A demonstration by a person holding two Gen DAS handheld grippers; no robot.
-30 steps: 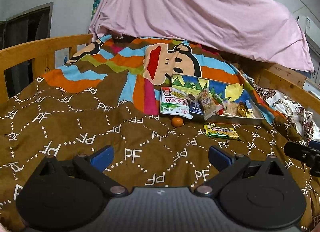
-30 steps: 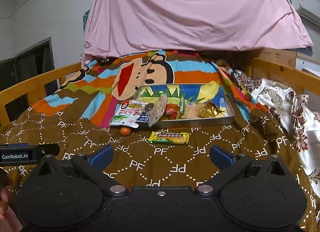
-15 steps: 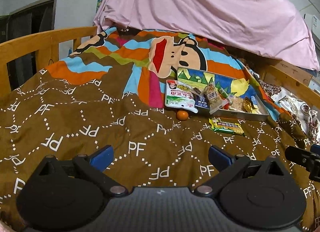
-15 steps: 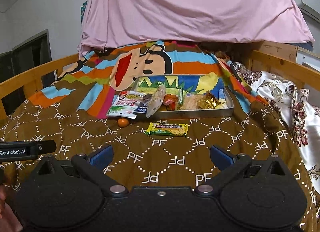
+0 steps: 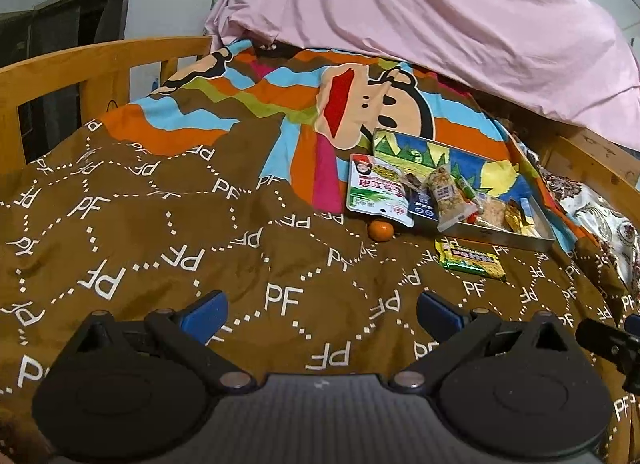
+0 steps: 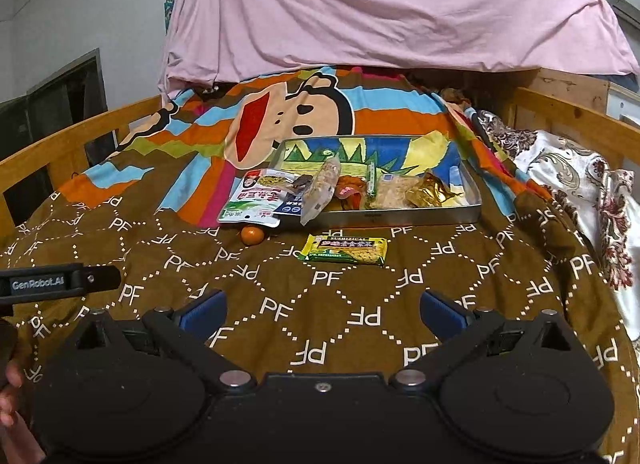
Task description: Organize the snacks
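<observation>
A metal tray [image 6: 400, 217] [image 5: 500, 235] with a colourful bottom lies on the brown bedspread and holds several snack packets. A green-white pouch [image 6: 254, 201] [image 5: 374, 193] and a long clear packet [image 6: 320, 191] [image 5: 446, 193] hang over its near-left rim. A small orange [image 6: 252, 234] [image 5: 380, 230] and a yellow-green bar [image 6: 346, 250] [image 5: 472, 258] lie on the blanket in front of the tray. My left gripper [image 5: 320, 310] and right gripper [image 6: 322, 310] are both open and empty, well short of the snacks.
Wooden bed rails run along the left [image 5: 80, 71] and right [image 6: 568, 111]. A pink sheet [image 6: 380, 7] hangs behind. A floral pillow [image 6: 580, 183] lies at the right. The left gripper's side [image 6: 60, 284] shows in the right wrist view.
Both grippers have moved forward and tilted down a little toward the snacks; the tray and packets appear larger. Nothing was gripped or moved.
</observation>
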